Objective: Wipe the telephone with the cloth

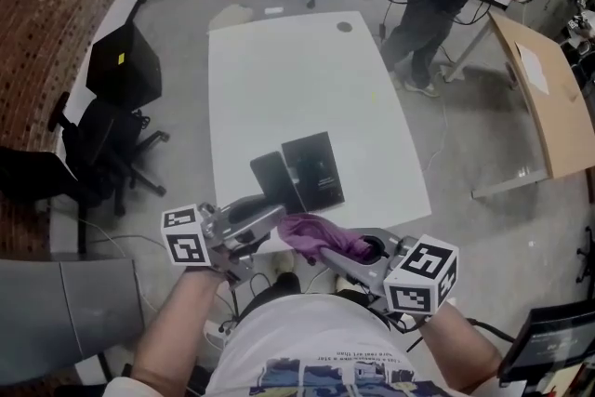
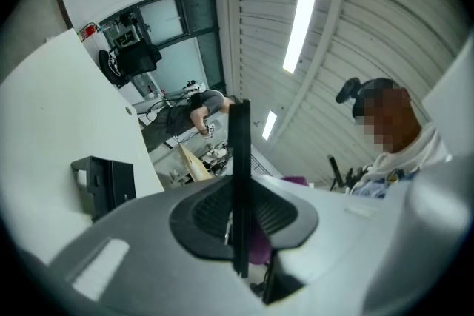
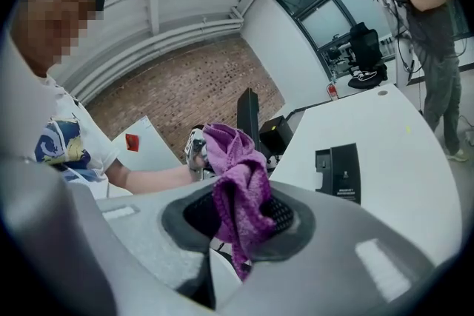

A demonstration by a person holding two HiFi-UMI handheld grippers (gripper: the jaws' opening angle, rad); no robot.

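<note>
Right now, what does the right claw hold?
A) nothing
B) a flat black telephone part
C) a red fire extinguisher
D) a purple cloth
D: in the right gripper view the right claw is closed on the purple cloth, which bunches up above the claw and hangs down below it.

Bright, even light from ceiling strip lights [image 2: 300,26]; gripper views bulge fisheye-round, dark-cornered, and foregrounds seem slightly soft.
</note>
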